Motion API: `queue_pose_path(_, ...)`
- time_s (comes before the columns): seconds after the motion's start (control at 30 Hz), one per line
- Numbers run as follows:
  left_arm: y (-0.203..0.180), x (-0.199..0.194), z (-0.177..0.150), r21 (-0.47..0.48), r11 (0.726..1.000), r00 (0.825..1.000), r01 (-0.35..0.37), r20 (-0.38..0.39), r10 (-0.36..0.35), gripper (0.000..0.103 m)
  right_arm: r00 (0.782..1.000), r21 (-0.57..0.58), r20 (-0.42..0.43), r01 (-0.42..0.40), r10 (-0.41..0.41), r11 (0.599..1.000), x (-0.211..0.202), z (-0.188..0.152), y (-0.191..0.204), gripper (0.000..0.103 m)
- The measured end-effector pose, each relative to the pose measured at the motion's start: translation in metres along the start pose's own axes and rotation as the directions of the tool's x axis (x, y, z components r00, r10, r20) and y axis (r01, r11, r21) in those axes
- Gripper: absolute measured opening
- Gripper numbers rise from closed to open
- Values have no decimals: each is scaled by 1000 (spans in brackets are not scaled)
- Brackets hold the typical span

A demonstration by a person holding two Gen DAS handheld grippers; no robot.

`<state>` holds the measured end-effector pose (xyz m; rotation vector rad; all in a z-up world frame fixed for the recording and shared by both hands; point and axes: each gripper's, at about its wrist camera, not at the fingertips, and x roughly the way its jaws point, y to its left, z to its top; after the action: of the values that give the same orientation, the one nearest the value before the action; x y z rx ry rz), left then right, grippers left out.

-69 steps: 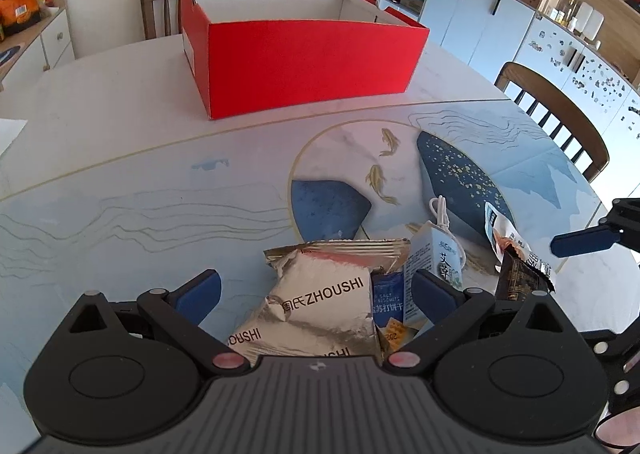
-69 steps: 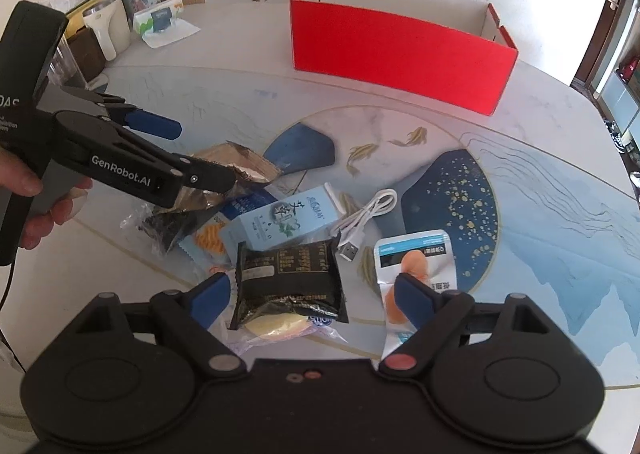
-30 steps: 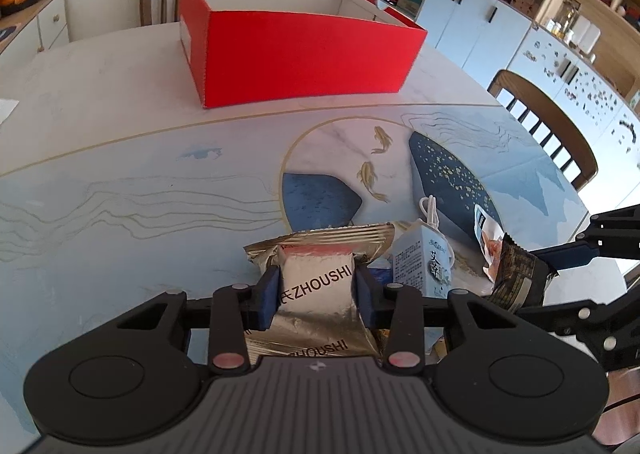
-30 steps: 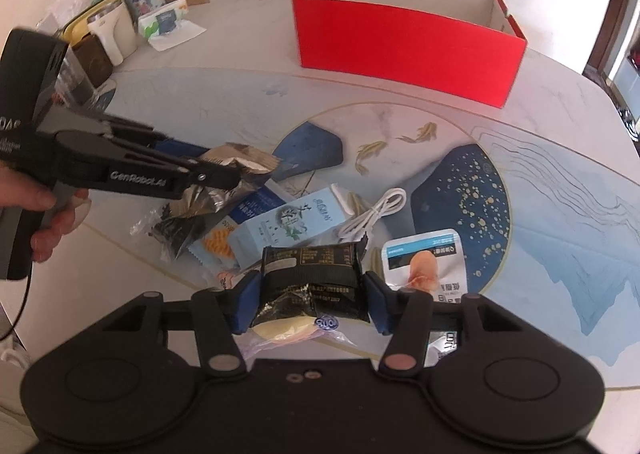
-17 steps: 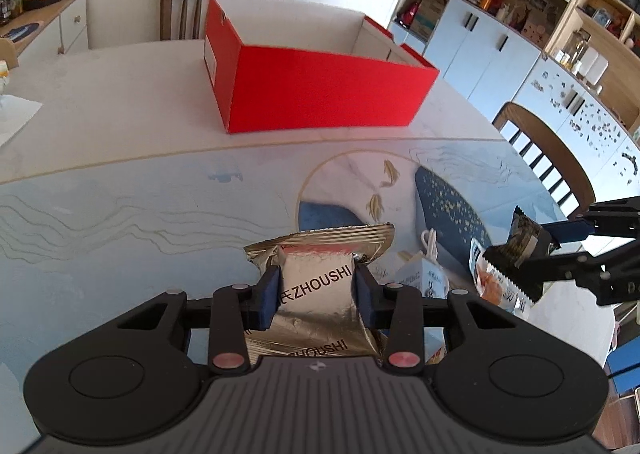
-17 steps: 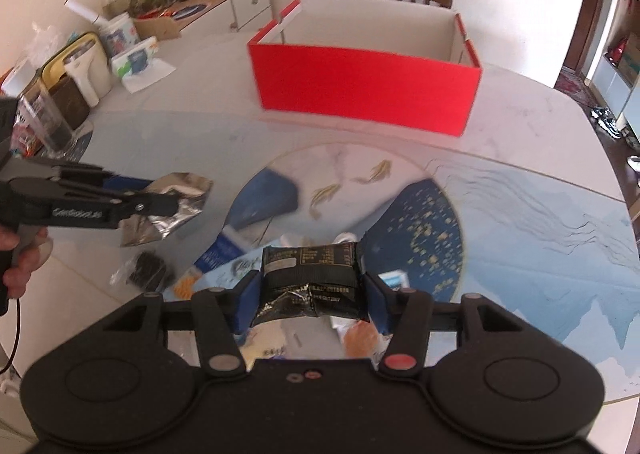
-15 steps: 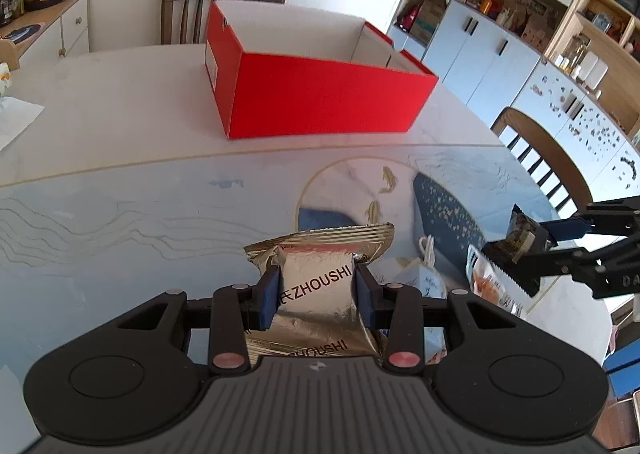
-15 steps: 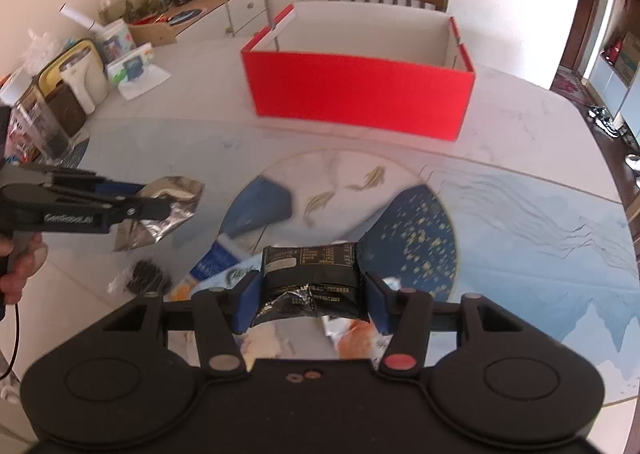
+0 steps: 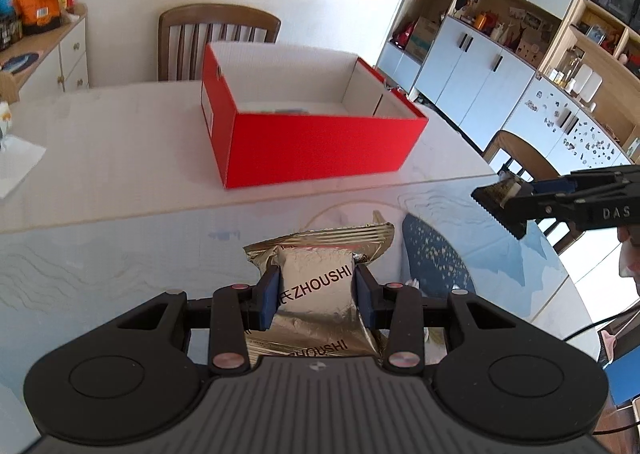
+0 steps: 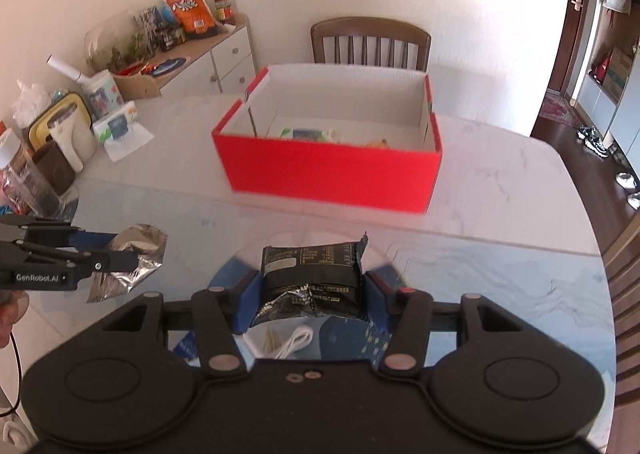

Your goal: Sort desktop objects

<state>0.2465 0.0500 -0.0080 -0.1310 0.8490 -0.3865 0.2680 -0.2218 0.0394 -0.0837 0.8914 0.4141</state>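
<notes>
Fingers of the left gripper (image 9: pixel 316 290) clamp a gold snack packet (image 9: pixel 316 282); the right gripper (image 10: pixel 310 290) clamps a black packet (image 10: pixel 310 274). Both are unboxed; the red box (image 10: pixel 328 174) near the table's far edge holds a few items.

My left gripper (image 9: pixel 316 290) has a matte black body with a ribbed grey plate nearest the camera, flanked by two round black discs. Its black link arms carry silvery pivot screws, some tinted pink, and end in blue pads (image 9: pixel 269 296). My right gripper (image 10: pixel 310 288) is built the same, with a smooth black plate bearing two small screws. Side on, white "GenRobot.AI" lettering marks the left tool, "DAS" the right. A thin black cable (image 10: pixel 16 370) trails below my left hand (image 10: pixel 10 314).
</notes>
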Motion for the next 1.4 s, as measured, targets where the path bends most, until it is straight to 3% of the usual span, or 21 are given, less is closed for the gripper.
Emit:
queue_pose_path(0.63,-7,11,86,61,998,998,-7,65,3,38,998,15,51,-43,42,999,23,78,-26,54)
queue_pose_path(1.4,-18,81,165,181,982,995,-60,83,45,38,999,-23,28,39,-38,999,80,128,-51,54)
